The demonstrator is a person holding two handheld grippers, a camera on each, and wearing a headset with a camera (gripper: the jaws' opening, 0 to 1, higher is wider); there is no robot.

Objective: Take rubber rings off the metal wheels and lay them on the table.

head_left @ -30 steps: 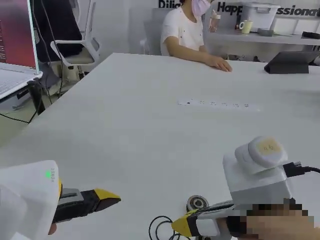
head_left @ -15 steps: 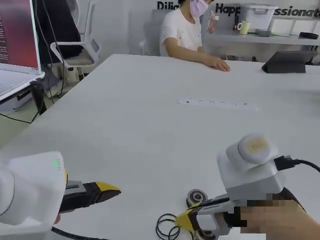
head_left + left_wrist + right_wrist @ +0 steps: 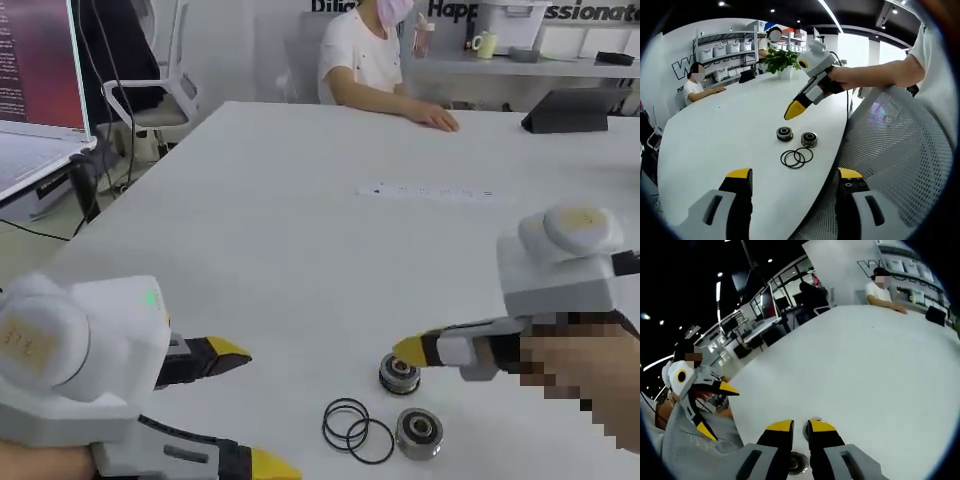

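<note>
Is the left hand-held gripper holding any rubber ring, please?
No, the left hand-held gripper is open and empty; the rubber rings lie on the table.

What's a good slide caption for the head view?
Right tongs poised above a metal wheel; loose rubber rings lie on the table.

1. Table: smooth, matt white top.
2. Wheels, at 5 o'clock in the head view: bare metal, grey, with a slight shine on the hubs.
3. Rings, at 9 o'clock of the nearer wheel: thin, black and matt, probably rubber.
4. Left gripper and right gripper: smooth white plastic bodies, with black jaws tipped in yellow.
5. Chair, at 3 o'clock in the left gripper view: grey woven mesh.
</note>
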